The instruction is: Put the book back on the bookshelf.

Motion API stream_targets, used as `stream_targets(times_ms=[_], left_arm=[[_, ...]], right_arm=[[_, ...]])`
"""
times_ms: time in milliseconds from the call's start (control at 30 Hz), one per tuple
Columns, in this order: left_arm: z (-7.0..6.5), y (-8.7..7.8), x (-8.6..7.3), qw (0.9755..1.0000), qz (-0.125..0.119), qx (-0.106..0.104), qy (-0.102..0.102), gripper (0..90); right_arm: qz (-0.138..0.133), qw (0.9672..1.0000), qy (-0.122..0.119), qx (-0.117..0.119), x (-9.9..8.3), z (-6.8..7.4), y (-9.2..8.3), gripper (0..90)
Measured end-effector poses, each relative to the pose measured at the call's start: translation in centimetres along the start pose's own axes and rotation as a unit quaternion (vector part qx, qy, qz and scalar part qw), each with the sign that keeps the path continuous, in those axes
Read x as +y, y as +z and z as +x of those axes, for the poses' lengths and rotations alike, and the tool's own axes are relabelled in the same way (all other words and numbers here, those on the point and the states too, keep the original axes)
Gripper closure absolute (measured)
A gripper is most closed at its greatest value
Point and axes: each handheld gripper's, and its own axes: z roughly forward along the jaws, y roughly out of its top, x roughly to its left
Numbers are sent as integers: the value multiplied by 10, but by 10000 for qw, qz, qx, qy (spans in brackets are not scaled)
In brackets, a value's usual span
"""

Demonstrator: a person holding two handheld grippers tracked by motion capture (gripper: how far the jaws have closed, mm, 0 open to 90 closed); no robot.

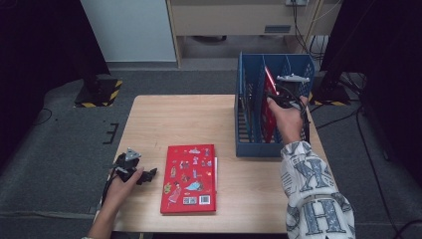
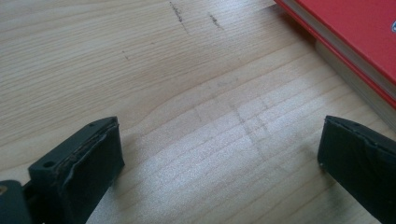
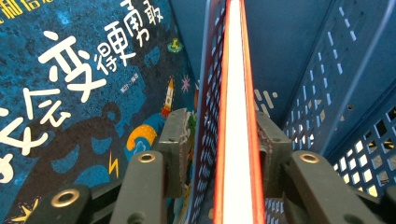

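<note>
A red book [image 1: 269, 114] stands upright in a slot of the blue file rack [image 1: 259, 148] at the table's right. Seen edge-on in the right gripper view, this book [image 3: 237, 93] and a perforated blue divider [image 3: 208, 112] sit between the jaws of my right gripper [image 3: 224, 135]. The right pad lies against the cover; the left pad stands slightly off the divider, so the jaws are open. A second red book [image 1: 190, 179] lies flat at the table's front middle. Just left of it, my left gripper [image 1: 148, 176] rests low over the wood, open and holding nothing, with the book's corner [image 2: 355, 28] ahead.
A dark blue picture book [image 3: 70, 84] with white characters fills the neighbouring slot of the rack. The wooden table [image 1: 169, 119] has bare wood behind the flat book. Black stands and cables sit on the floor around the table.
</note>
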Motion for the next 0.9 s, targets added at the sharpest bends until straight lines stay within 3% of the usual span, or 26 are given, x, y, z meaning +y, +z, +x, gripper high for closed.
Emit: stream_targets(times_ms=[200, 300, 533, 700, 900], left_arm=[[0, 0, 0, 10000, -2, -14, 11, 0], [0, 0, 0, 10000, 6, -16, 26, 0], [-1, 1, 0, 10000, -3, -22, 18, 0], [-1, 1, 0, 10000, -6, -23, 18, 0], [-1, 1, 0, 10000, -7, -23, 17, 0]], right_arm=[[1, 10000, -5, 21, 0, 0, 0, 680], [3, 9999, -40, -113, 0, -1, 0, 740], [-12, 9990, -224, -375, 0, 1, -1, 781], [-111, 9989, -172, -428, -2, -2, -1, 790], [-215, 9974, -221, -652, -1, 1, 3, 791]])
